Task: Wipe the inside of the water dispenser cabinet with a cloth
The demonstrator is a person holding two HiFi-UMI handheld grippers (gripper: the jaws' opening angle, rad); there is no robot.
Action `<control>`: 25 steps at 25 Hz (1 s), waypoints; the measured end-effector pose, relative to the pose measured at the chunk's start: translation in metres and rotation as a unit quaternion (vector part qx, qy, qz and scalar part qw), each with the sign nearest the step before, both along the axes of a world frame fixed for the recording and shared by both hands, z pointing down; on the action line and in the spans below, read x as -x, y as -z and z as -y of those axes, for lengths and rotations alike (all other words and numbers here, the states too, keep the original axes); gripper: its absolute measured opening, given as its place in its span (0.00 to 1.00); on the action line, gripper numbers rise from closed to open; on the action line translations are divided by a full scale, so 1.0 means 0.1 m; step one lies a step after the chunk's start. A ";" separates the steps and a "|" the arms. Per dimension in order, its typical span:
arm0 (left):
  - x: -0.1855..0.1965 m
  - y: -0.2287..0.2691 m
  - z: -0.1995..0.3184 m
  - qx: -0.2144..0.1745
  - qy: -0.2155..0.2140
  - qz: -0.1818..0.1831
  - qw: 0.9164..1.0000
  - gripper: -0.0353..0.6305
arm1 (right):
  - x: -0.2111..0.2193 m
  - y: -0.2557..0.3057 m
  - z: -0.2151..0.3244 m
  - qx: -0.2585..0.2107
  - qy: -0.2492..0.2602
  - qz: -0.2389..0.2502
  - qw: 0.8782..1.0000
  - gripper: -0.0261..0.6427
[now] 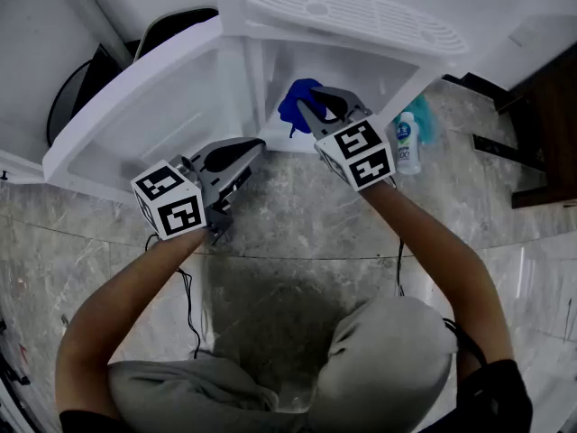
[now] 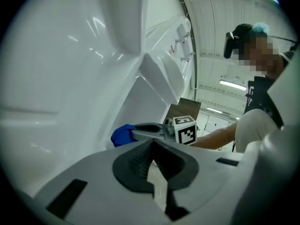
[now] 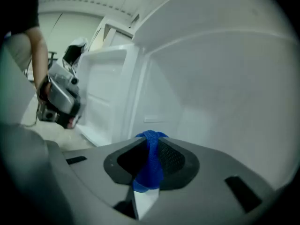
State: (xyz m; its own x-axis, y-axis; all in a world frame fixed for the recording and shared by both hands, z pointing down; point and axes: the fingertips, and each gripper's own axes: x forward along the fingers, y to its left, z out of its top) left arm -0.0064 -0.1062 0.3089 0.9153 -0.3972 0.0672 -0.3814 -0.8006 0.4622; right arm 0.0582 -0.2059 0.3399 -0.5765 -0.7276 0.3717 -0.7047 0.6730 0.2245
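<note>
We judge the wiping to be either barely begun or midway, and we cannot tell which. The cabinet (image 1: 383,70) stands with its door (image 1: 144,106) swung open and the cloth (image 1: 296,103) is at its mouth. Its white walls (image 3: 220,78) show no streak or damp patch to mark wiped from unwiped, so we count the whole inside as left to do. Nearest us, outside the cabinet and just before the foot of the door, the left gripper (image 1: 256,145) hangs with its jaws together on nothing. Its own view shows the pads (image 2: 139,159) meeting with no cloth between them, so we take it to have no part in the wipe at this moment. Farther in, the right gripper (image 1: 305,108) reaches into the cabinet's mouth, near the side where the door hinges, with its jaws clamped on the cloth. In the right gripper view a blue strip runs between the pads from the tips back toward the camera. In the head view the rest bunches out just past the tips, toward the cabinet's inside. Beyond the bunch the bare walls lie near, but we cannot tell whether the cloth touches them. Farthest, a bottle (image 1: 407,142) stands on the floor (image 1: 297,233) just beside the cabinet, on the side away from the door.
</note>
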 end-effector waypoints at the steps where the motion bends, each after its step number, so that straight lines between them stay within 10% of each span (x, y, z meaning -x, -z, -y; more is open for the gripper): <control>1: 0.02 -0.01 0.01 0.001 0.004 0.000 1.000 0.06 | 0.01 -0.06 0.10 -0.008 -0.002 -0.027 1.000 0.13; 12: 0.39 -0.13 -0.09 0.016 0.033 0.010 0.999 0.06 | 0.29 -0.73 0.85 -0.029 0.029 -0.249 0.968 0.13; 25: 0.45 -0.16 -0.17 0.018 0.029 0.025 0.999 0.06 | 0.26 -1.12 1.39 0.008 0.027 -0.309 0.951 0.12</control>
State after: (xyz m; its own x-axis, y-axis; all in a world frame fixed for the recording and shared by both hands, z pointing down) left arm -0.0512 -0.0888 0.3252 0.8856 -0.4465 0.1283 -0.4507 -0.7591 0.4697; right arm 0.0321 -0.3452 0.4520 -0.2814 -0.6941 0.6627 -0.4059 0.7118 0.5732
